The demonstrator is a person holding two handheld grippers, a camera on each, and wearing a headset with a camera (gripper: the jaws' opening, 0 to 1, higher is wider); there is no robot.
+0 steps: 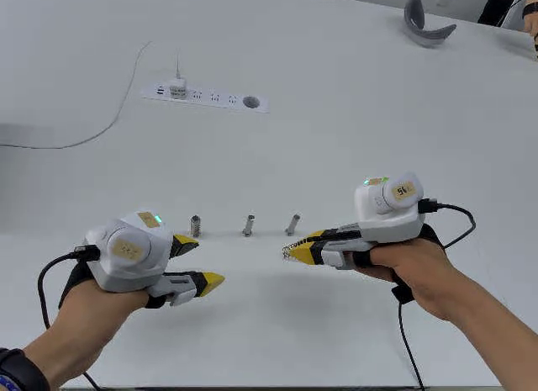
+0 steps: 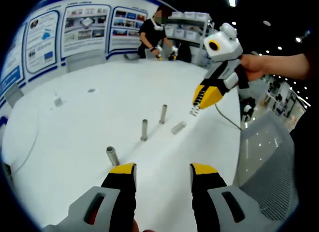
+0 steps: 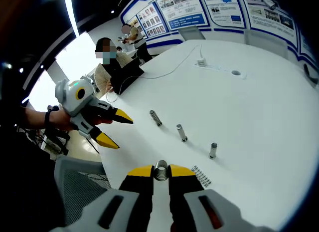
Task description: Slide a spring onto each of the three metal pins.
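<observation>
**A:** Jaws first. The left gripper point(image 2: 162, 168) is wide open with nothing between its yellow tips, and it sits low over the bench, just short of the row of pins. The right gripper point(image 1: 292, 251) is closed on a spring point(image 3: 160, 169), pinching it so the coil's end pokes out past the tips. It is held clear of the pins, off to their right.

**B:** And the count, left to right?

**A:** Three pins stand in a row on the white workbench point(image 1: 336, 139). The left pin point(image 3: 156, 117) already looks sleeved in a coil. The middle pin point(image 3: 182, 133) and the right pin point(image 3: 213, 150) are bare. There are three springs: one on that left pin, one in the right jaws, and a loose spring point(image 3: 201, 175) lying flat near the right pin, on the person's side of the row. There are two grippers.

**B:** So two pins left to fill. What could go wrong?

**A:** Mostly alignment, I'd say. The coil's bore has to meet a slim pin top. If it arrives tilted, the wire will likely catch the rim and buckle, or squirt out of the pinch. A round, springy part also gives the jaws little to hold. A low pass by the right gripper could knock the loose spring and set it rolling. I can't tell whether the pins are fixed, so a bump might tip one.
</observation>
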